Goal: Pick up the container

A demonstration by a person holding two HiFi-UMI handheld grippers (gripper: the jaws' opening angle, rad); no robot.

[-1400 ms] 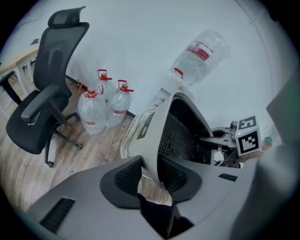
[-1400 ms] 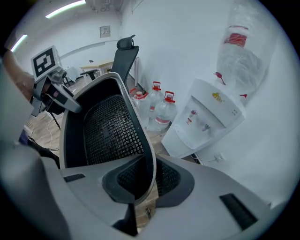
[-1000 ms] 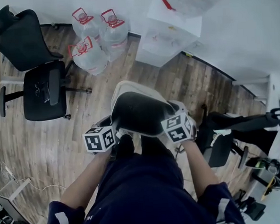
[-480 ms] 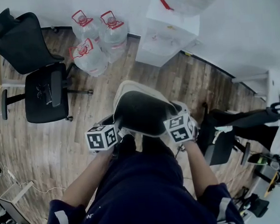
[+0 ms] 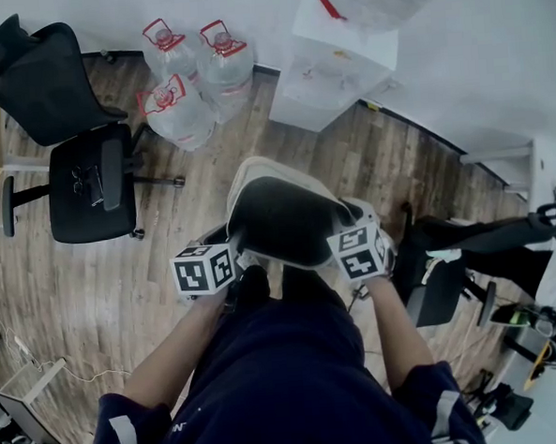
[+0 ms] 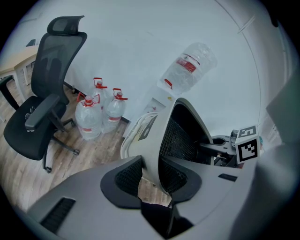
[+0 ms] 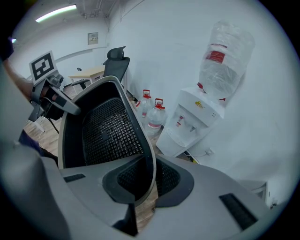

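The container (image 5: 278,218) is a pale grey bin with a black mesh inside, held up in the air over the wooden floor in front of the person's legs. My left gripper (image 5: 233,247) is shut on its left wall, and the rim (image 6: 157,140) runs down between the two pads. My right gripper (image 5: 342,231) is shut on the opposite wall, with the thin rim (image 7: 149,159) pinched between its pads. From the left gripper view the right gripper's marker cube (image 6: 247,146) shows beyond the container. The container's underside is hidden.
A black office chair (image 5: 77,154) stands at the left. Three water jugs (image 5: 190,81) sit by the white wall, beside a white water dispenser (image 5: 339,62). Another dark chair (image 5: 450,271) is at the right. Cables lie on the floor at the lower left.
Both grippers and the container have shifted slightly to the right in the head view. The grip on both walls is unchanged.
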